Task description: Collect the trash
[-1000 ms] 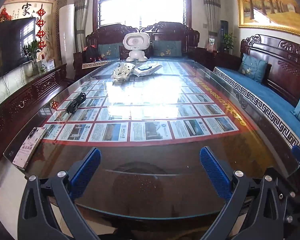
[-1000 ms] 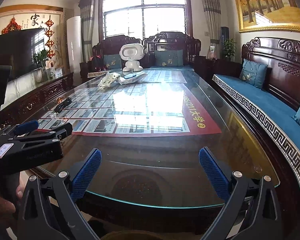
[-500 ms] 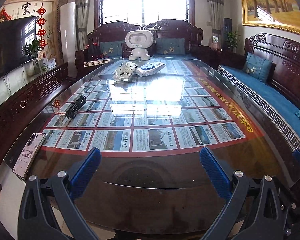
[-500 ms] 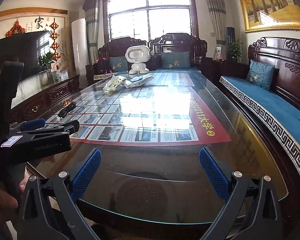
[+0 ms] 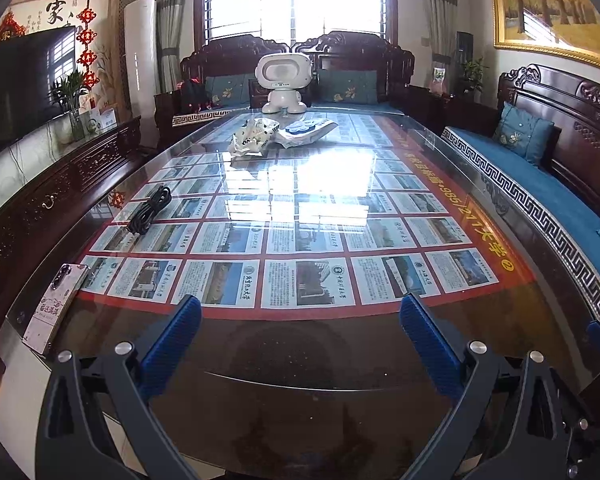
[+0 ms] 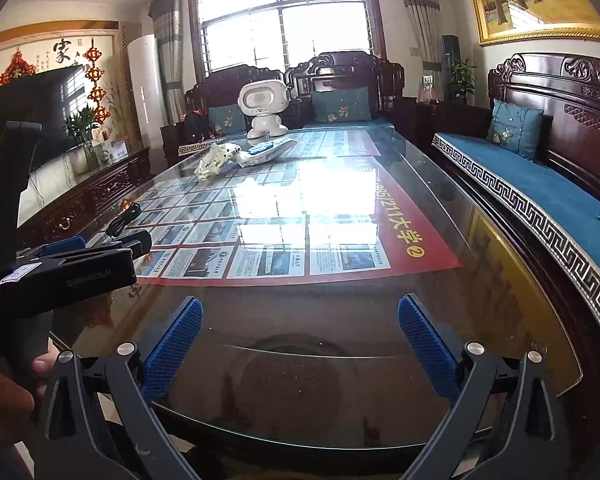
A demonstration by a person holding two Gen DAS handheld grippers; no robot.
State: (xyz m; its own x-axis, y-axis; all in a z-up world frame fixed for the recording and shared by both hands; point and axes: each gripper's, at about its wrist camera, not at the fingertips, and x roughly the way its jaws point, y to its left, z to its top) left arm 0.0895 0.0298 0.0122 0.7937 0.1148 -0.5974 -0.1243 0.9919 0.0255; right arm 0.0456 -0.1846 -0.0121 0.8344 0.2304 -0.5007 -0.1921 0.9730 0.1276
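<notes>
A crumpled white wrapper (image 5: pixel 251 138) and a flat white-and-blue packet (image 5: pixel 305 131) lie at the far end of the long glass-topped table (image 5: pixel 300 364), in front of a white toy robot (image 5: pixel 284 82). Both also show in the right wrist view: the wrapper (image 6: pixel 216 159), the packet (image 6: pixel 266 150). My left gripper (image 5: pixel 300 344) is open and empty over the table's near end. My right gripper (image 6: pixel 300 340) is open and empty, also at the near edge, far from the trash. The left gripper's body (image 6: pixel 66 270) shows at the left of the right wrist view.
A coiled black cable (image 5: pixel 150 210) lies left of centre on the table. A phone (image 5: pixel 56 308) lies at the near left corner. A blue-cushioned wooden sofa (image 5: pixel 540 196) runs along the right. A dark sideboard (image 5: pixel 52 196) with a TV stands at the left.
Both grippers have moved forward and a little higher over the table's near end. The trash looks closer. Both stay open.
</notes>
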